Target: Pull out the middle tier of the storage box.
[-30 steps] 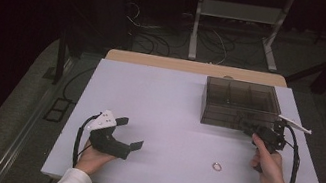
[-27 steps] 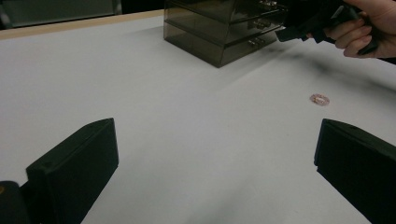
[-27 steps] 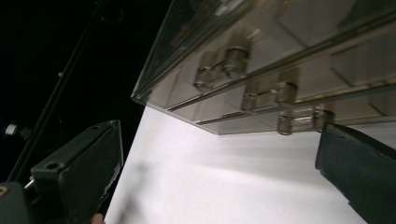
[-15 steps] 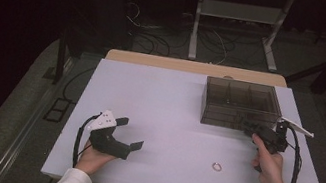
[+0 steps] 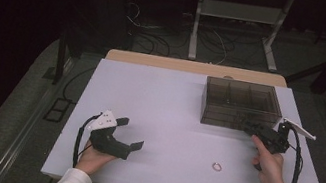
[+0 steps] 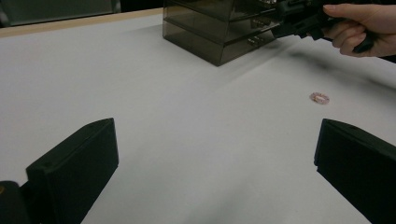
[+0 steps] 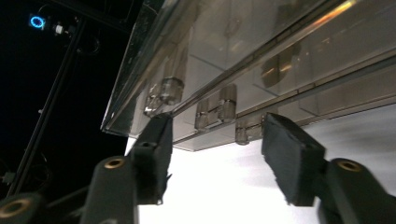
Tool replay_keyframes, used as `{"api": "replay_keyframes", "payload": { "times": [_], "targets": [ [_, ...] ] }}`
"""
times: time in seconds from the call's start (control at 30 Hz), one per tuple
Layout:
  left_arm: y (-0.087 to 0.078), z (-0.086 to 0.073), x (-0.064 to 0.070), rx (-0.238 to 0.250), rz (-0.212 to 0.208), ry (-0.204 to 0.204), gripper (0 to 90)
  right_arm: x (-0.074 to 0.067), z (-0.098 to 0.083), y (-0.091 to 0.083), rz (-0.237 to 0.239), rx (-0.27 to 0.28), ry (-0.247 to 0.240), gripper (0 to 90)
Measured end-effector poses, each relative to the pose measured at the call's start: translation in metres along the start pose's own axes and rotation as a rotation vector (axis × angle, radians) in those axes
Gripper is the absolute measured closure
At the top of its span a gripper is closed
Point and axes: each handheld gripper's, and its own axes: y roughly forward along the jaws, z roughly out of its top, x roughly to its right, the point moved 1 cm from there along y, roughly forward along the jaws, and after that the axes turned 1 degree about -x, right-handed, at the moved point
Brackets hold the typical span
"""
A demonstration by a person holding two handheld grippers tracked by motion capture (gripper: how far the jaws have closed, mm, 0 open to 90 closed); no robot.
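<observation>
We see the left hand-held gripper (image 5: pixel 130 134) resting near the counter (image 5: pixel 169 103) front-left edge, jaws spread wide, nothing between them; open surface lies ahead. One small ring (image 5: pixel 216 166) lies near the front edge. One smoky drawer box (image 5: pixel 241 104) stands back right. The right hand-held gripper (image 7: pixel 215 135), jaws just closing, straddles a drawer handle (image 7: pixel 215 112), not yet clamped.

Drawer box (image 5: pixel 241 104) far right on table (image 5: pixel 164 102), ring (image 5: pixel 216 166) nearer

White table (image 5: pixel 169 103) bears a smoky drawer box (image 5: pixel 240 104) and small ring (image 5: pixel 216 166).
</observation>
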Motion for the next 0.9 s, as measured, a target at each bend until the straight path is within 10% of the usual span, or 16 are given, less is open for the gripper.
{"api": "replay_keyframes", "payload": {
  "times": [0.9],
  "targets": [
    [0.002,-0.0002,0.0006,-0.009,-0.004,0.007,0.0,0.0051,-0.0018,0.0067,0.008,0.035,0.138,75.5]
  ]
}}
